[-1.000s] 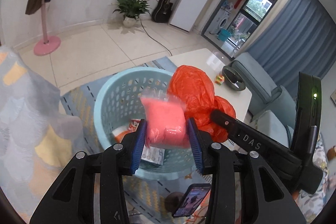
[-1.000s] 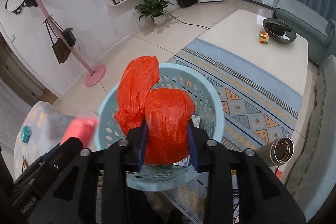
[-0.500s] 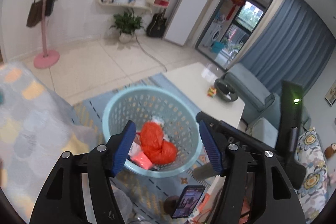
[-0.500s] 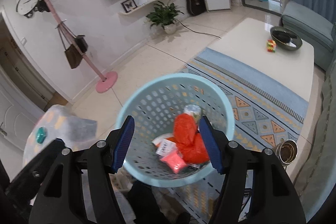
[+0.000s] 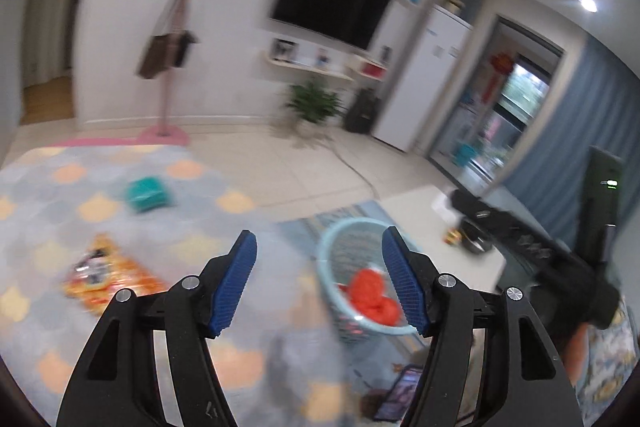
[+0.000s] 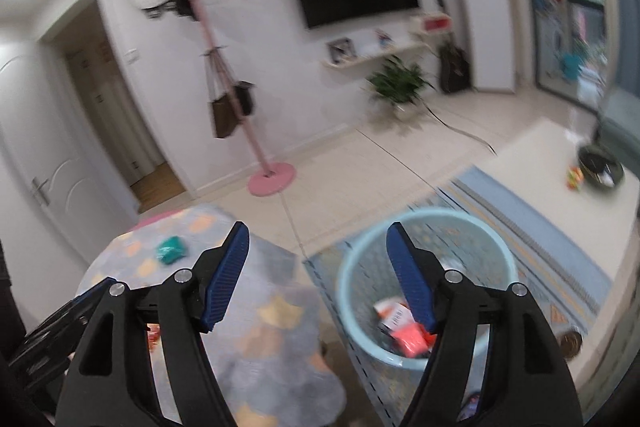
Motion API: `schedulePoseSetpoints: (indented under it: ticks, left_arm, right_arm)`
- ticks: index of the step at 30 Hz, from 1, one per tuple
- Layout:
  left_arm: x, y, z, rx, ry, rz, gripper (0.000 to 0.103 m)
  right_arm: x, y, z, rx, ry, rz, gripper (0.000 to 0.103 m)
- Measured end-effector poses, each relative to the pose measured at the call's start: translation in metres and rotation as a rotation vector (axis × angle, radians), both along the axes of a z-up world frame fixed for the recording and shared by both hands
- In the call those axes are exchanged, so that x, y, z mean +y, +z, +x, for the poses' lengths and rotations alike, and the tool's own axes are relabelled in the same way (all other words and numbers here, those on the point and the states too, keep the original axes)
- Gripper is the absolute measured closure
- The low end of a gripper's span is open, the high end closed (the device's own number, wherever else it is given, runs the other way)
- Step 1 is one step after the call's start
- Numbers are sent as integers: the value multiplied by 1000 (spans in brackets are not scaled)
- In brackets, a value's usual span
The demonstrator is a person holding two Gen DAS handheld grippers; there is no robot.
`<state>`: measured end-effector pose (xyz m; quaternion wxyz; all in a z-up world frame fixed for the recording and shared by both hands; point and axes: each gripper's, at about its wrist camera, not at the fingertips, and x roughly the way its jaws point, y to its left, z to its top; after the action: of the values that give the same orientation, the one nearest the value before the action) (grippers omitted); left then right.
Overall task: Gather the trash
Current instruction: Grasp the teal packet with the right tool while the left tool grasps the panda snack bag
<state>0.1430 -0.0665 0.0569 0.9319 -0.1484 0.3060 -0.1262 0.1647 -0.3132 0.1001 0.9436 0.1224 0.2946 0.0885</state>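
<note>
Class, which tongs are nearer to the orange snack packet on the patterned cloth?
Left. The left tongs hang just right of the orange snack packet; the right tongs are beyond them, by the basket.

Light-blue perforated basket (image 6: 424,247); orange-red bag (image 5: 372,297) inside; grey cloth (image 5: 168,203), peach scallop pattern.

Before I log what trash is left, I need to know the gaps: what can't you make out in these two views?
- Left wrist view: orange packet on the patterned cloth, print smeared by motion blur.
- Both views: teal item, too blurred to identify.
- Right wrist view: basket contents partly hidden by the right gripper finger.
- Left wrist view: orange bag partly behind the left gripper.
</note>
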Motion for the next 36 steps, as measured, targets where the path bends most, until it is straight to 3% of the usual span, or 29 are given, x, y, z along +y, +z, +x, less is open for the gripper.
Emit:
schedulePoseSetpoints:
  ticks: [6, 13, 22, 25, 29, 34, 36]
  left_arm:
    - [90, 2, -20, 11, 234, 29, 39]
    - [149, -29, -7, 132, 336, 30, 39]
    - [161, -97, 26, 297, 312, 61, 39]
    - [159, -105, 26, 298, 315, 79, 39]
    - [148, -104, 28, 286, 311, 172, 41]
    - [134, -107, 24, 270, 314, 296, 41]
    - [132, -106, 24, 272, 319, 305, 42]
  right_arm:
    - [69, 18, 2, -96, 178, -72, 27]
    - [147, 4, 27, -95, 363, -107, 23]
    - [222, -47, 84, 20, 444, -171, 23]
    - [237, -66, 105, 75, 467, -156, 23]
    - [255, -90, 128, 148, 489, -141, 23]
    - [270, -107, 138, 187, 491, -174, 23]
    - [274, -108, 139, 184, 482, -201, 23]
